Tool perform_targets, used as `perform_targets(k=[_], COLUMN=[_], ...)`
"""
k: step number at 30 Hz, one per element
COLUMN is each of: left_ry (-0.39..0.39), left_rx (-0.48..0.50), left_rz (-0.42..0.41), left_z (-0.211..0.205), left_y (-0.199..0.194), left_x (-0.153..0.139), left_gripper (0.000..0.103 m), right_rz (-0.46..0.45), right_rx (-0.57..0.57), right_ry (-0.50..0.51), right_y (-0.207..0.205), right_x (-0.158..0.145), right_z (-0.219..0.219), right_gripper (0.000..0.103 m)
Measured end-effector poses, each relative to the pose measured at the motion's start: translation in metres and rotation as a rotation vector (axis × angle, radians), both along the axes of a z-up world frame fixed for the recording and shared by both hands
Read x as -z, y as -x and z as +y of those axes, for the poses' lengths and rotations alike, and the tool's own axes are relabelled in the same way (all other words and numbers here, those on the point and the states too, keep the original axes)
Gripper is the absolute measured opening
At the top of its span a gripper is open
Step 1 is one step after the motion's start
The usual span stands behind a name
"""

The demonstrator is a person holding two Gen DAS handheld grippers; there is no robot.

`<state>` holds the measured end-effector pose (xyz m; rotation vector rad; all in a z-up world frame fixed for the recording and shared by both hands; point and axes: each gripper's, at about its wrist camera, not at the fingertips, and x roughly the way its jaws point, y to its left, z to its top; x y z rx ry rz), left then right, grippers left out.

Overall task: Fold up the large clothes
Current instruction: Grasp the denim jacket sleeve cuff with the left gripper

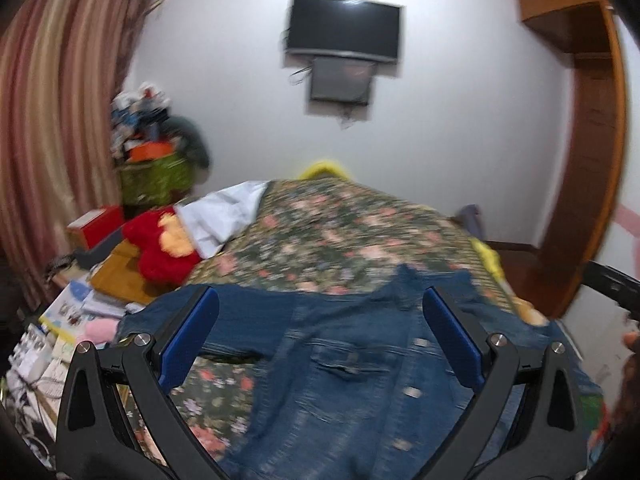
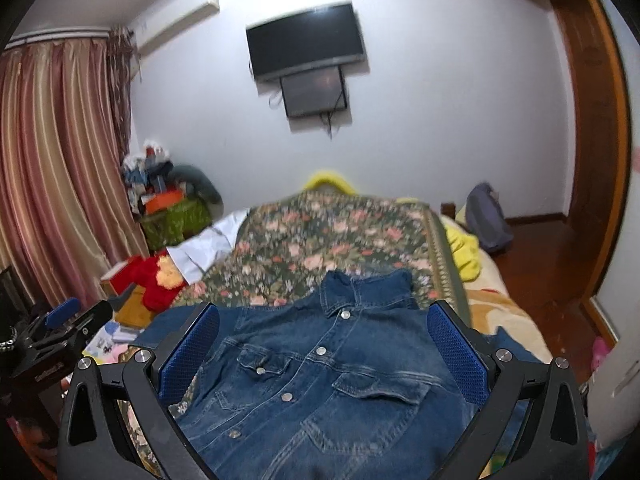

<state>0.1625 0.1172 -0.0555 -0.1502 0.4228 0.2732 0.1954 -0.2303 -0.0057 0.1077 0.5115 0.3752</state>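
Note:
A blue denim jacket [image 2: 320, 380] lies front up on the flowered bedspread [image 2: 328, 240], buttoned, collar toward the far end. In the left wrist view the denim jacket [image 1: 340, 360] is blurred and spreads under both fingers. My left gripper [image 1: 320, 300] hovers over it, open, with nothing between its blue pads. My right gripper [image 2: 322, 316] is also open above the jacket's chest, near the collar. The left gripper's body [image 2: 60, 328] shows at the left edge of the right wrist view.
A red and yellow plush toy [image 2: 160, 280], a white cloth [image 2: 208, 252] and boxes crowd the bed's left side. Yellow fabric [image 2: 466, 254] lies at the right edge. A grey bag [image 2: 486, 220] sits on the wooden floor. Striped curtains [image 2: 60, 168] hang left.

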Motion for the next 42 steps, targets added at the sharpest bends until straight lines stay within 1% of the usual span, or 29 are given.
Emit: perform_targets(k=[2, 4, 7, 8, 9, 10, 11, 14, 16, 17, 18, 20, 22, 24, 25, 26, 27, 28, 29, 30, 31, 32, 33, 34, 35, 37, 38, 39, 42], left_ry=[0.013, 0.028, 0.083, 0.092, 0.091, 0.086, 0.079, 0.083, 0.162, 0.196, 0.267, 0.384, 0.427, 0.431, 0.42, 0.407, 0.38, 0.346, 0.306, 0.271, 0.232, 0.168, 0.115, 0.032, -0.04, -0.144, -0.16, -0.172, -0.174], left_rx=[-0.063, -0.075, -0.089, -0.101, -0.136, -0.152, -0.191, -0.229, -0.235, -0.237, -0.239, -0.236, -0.248, -0.249, -0.246, -0.249, -0.269, -0.298, -0.322, -0.334, -0.341, -0.355, -0.365, -0.37, -0.366, -0.33, -0.313, -0.279, -0.156], left_rz=[0.038, 0.083, 0.193, 0.216, 0.247, 0.26, 0.298, 0.396, 0.455, 0.458, 0.452, 0.435, 0.413, 0.377, 0.37, 0.37, 0.384, 0.405, 0.427, 0.439, 0.453, 0.481, 0.506, 0.532, 0.534, 0.489, 0.469, 0.427, 0.324], left_z=[0.025, 0.045, 0.082, 0.093, 0.107, 0.113, 0.125, 0.149, 0.17, 0.175, 0.186, 0.205, 0.212, 0.219, 0.221, 0.223, 0.226, 0.23, 0.231, 0.233, 0.233, 0.23, 0.225, 0.215, 0.205, 0.184, 0.177, 0.164, 0.123], left_y=[-0.021, -0.036, -0.059, -0.064, -0.069, -0.068, -0.073, -0.079, -0.086, -0.086, -0.086, -0.088, -0.087, -0.091, -0.094, -0.098, -0.105, -0.112, -0.118, -0.122, -0.123, -0.129, -0.133, -0.14, -0.143, -0.148, -0.149, -0.149, -0.149], left_x=[0.02, 0.037, 0.074, 0.086, 0.103, 0.111, 0.128, 0.158, 0.179, 0.184, 0.191, 0.201, 0.198, 0.194, 0.192, 0.192, 0.193, 0.194, 0.194, 0.193, 0.19, 0.187, 0.183, 0.176, 0.167, 0.143, 0.134, 0.118, 0.081], left_gripper=[0.103, 0.103, 0.103, 0.103, 0.103, 0.103, 0.103, 0.103, 0.102, 0.099, 0.095, 0.092, 0.092, 0.091, 0.085, 0.076, 0.063, 0.055, 0.044, 0.036, 0.031, 0.021, 0.014, 0.013, 0.012, 0.011, 0.011, 0.011, 0.01], right_rz=[0.03, 0.061, 0.116, 0.145, 0.183, 0.209, 0.24, 0.335, 0.398, 0.422, 0.45, 0.503, 0.557, 0.604, 0.616, 0.627, 0.635, 0.638, 0.639, 0.636, 0.632, 0.626, 0.615, 0.61, 0.598, 0.579, 0.56, 0.548, 0.493], right_rx=[-0.018, -0.031, -0.039, -0.04, -0.037, -0.034, -0.029, -0.014, -0.018, -0.02, -0.028, -0.061, -0.096, -0.097, -0.096, -0.099, -0.102, -0.102, -0.102, -0.1, -0.099, -0.096, -0.09, -0.087, -0.078, -0.07, -0.067, -0.064, -0.05], right_ry=[0.027, 0.07, 0.105, 0.113, 0.12, 0.124, 0.13, 0.177, 0.194, 0.195, 0.192, 0.172, 0.149, 0.137, 0.129, 0.117, 0.104, 0.096, 0.09, 0.085, 0.082, 0.08, 0.078, 0.077, 0.075, 0.069, 0.064, 0.061, 0.041], right_y=[-0.026, -0.056, -0.086, -0.098, -0.112, -0.12, -0.13, -0.154, -0.17, -0.175, -0.179, -0.185, -0.189, -0.194, -0.195, -0.197, -0.197, -0.198, -0.198, -0.198, -0.197, -0.196, -0.195, -0.195, -0.193, -0.191, -0.189, -0.187, -0.178], right_x=[0.01, 0.025, 0.049, 0.06, 0.073, 0.083, 0.096, 0.133, 0.159, 0.169, 0.178, 0.189, 0.2, 0.209, 0.211, 0.212, 0.214, 0.215, 0.215, 0.214, 0.213, 0.212, 0.209, 0.207, 0.203, 0.195, 0.186, 0.181, 0.157], right_z=[0.009, 0.019, 0.027, 0.029, 0.031, 0.032, 0.031, 0.033, 0.034, 0.033, 0.032, 0.031, 0.033, 0.032, 0.032, 0.031, 0.031, 0.03, 0.03, 0.03, 0.03, 0.029, 0.028, 0.027, 0.025, 0.021, 0.018, 0.016, 0.005], right_gripper=[0.103, 0.103, 0.103, 0.103, 0.103, 0.103, 0.103, 0.103, 0.103, 0.103, 0.103, 0.103, 0.103, 0.103, 0.103, 0.103, 0.103, 0.103, 0.103, 0.103, 0.103, 0.103, 0.103, 0.103, 0.103, 0.103, 0.103, 0.103, 0.103])
